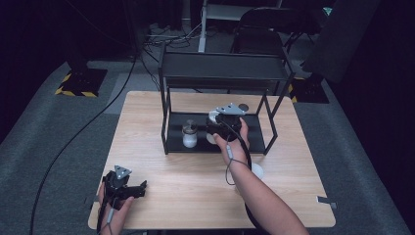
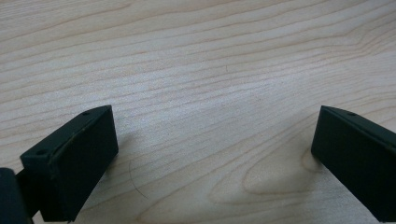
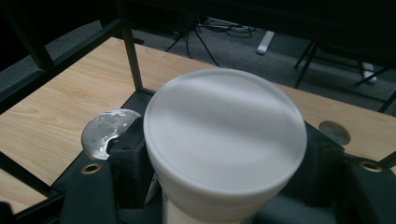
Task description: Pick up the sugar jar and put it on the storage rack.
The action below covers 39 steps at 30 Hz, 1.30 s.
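My right gripper (image 1: pixel 216 128) reaches into the lower level of a black metal rack (image 1: pixel 166 100) and is shut on a white jar with a broad white lid (image 3: pixel 224 130). Its black jaws press the jar's sides just under the lid in the right gripper view (image 3: pixel 224 186). Left of the held jar, a small glass jar with a silver lid (image 1: pixel 189 133) stands on the rack's bottom shelf, its lid (image 3: pixel 108 130) close beside the left jaw. My left gripper (image 1: pixel 139 189) rests near the table's front left corner, open (image 2: pixel 212 158), with bare wood between its jaws.
The rack's thin posts (image 3: pixel 130 46) and top shelf (image 1: pixel 222 66) close in around the right gripper. A small grey disc (image 3: pixel 334 132) lies beyond the rack on the wooden table (image 1: pixel 147 147). A white round object (image 1: pixel 257 171) sits beside the right forearm. Cables and chairs lie on the floor behind.
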Tool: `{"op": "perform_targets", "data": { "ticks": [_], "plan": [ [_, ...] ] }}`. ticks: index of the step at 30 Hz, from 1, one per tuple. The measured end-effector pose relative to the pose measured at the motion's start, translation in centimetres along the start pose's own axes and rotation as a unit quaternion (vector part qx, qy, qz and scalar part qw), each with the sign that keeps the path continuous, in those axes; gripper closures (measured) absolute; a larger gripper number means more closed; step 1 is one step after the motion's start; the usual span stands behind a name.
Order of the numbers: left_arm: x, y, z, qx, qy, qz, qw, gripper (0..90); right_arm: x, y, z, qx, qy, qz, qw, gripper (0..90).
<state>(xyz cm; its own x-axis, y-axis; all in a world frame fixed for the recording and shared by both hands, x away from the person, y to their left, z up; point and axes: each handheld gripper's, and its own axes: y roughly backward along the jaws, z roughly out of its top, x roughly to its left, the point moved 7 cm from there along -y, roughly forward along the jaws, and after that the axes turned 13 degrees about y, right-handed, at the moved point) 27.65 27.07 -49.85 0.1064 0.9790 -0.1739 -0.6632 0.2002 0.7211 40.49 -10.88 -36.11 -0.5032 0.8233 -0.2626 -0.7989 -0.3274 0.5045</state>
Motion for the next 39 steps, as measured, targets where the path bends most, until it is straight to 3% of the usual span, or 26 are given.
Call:
{"op": "perform_targets", "data": {
  "ticks": [12,28,39],
  "plan": [
    [0.0,0.0,0.0,0.000,0.000,0.000,1.0000,0.6,-0.1,-2.3,-0.4,0.028,-0.019,-0.002,0.9994,33.4],
    [0.0,0.0,0.0,0.000,-0.001,0.000,1.0000,0.5,0.3,-4.5,-1.2,0.059,-0.024,-0.013,0.9979,33.4],
    [0.0,0.0,0.0,0.000,-0.001,0.001,1.0000,0.5,0.4,-4.8,-1.7,0.058,-0.025,-0.016,0.9979,33.3]
  ]
}}
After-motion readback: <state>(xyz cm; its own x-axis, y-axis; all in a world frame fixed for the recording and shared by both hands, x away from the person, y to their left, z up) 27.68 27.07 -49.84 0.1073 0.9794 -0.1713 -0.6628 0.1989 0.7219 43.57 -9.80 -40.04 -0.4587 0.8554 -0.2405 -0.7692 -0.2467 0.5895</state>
